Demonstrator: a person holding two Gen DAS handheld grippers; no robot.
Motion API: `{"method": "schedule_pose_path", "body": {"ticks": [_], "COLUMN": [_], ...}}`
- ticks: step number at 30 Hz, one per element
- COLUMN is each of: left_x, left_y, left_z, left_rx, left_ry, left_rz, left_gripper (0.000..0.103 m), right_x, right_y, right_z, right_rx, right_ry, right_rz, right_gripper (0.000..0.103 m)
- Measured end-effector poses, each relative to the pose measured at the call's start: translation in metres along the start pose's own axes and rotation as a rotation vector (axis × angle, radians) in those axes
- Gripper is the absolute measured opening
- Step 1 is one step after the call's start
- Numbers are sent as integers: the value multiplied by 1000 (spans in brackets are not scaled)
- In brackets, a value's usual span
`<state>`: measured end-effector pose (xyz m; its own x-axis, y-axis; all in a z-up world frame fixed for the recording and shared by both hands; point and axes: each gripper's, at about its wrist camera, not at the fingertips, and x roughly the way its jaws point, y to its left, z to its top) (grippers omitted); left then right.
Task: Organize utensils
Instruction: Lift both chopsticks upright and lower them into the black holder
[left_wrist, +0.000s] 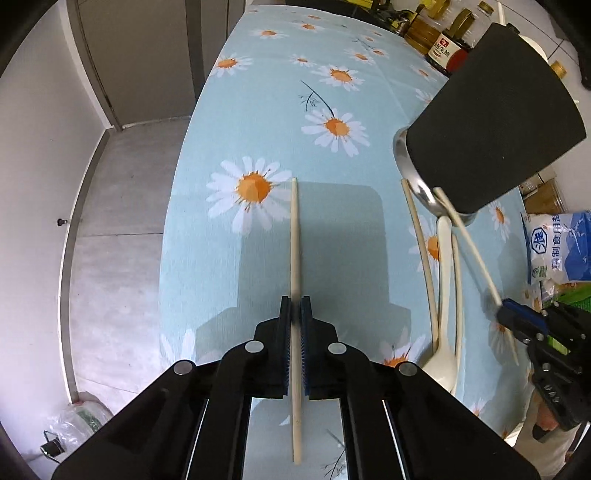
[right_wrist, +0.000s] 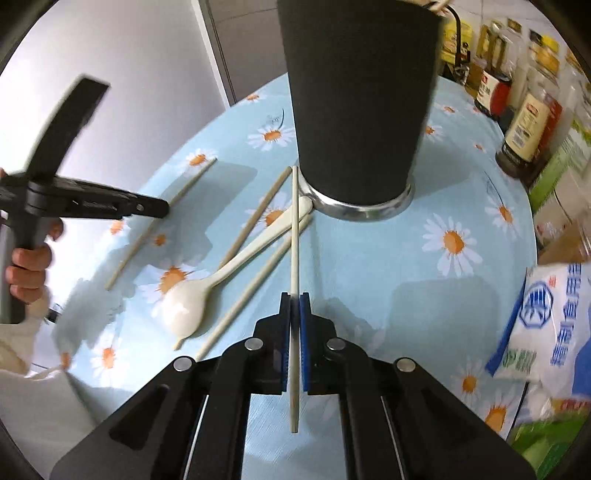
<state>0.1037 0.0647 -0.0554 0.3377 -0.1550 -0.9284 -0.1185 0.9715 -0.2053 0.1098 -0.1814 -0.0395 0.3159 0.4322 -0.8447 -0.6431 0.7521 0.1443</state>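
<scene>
My left gripper (left_wrist: 295, 301) is shut on a pale wooden chopstick (left_wrist: 294, 236) above the daisy tablecloth; it also shows in the right wrist view (right_wrist: 162, 208). My right gripper (right_wrist: 294, 299) is shut on another chopstick (right_wrist: 294, 229), whose tip reaches the base of the tall black utensil holder (right_wrist: 358, 96). The right gripper also shows in the left wrist view (left_wrist: 498, 306), with the holder (left_wrist: 498, 122) beyond it. A white spoon (right_wrist: 207, 288) lies between two loose chopsticks (right_wrist: 255, 218) (right_wrist: 251, 288) on the cloth left of the holder.
Sauce and oil bottles (right_wrist: 524, 125) stand along the far right table edge. A blue and white salt bag (right_wrist: 554, 321) lies at the right. The table edge (left_wrist: 177, 206) drops to the grey floor at the left.
</scene>
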Motion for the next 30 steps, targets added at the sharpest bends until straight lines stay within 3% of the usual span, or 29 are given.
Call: {"method": "schedule_pose_path", "body": {"ticks": [3, 9, 16, 23, 30], "left_x": [0, -3, -15, -38, -63], "left_y": [3, 4, -12, -20, -29], "left_z": [-3, 0, 13, 21, 35], "left_rx": [-12, 32, 77, 107, 133], "left_ry": [14, -12, -39, -89, -146], "left_rz": [-61, 4, 36, 43, 27], "left_gripper": [4, 4, 4, 4, 4], "right_x": [-18, -49, -68, -108, -141], "right_y": [-13, -27, -25, -20, -10], "right_z": [-3, -10, -9, -1, 20], "right_rx": [49, 93, 98, 80, 23], "right_ry": [-46, -133, -183, -304, -387], "right_rz": [47, 117, 101, 161, 137], "right_gripper": [6, 6, 6, 6, 6]}}
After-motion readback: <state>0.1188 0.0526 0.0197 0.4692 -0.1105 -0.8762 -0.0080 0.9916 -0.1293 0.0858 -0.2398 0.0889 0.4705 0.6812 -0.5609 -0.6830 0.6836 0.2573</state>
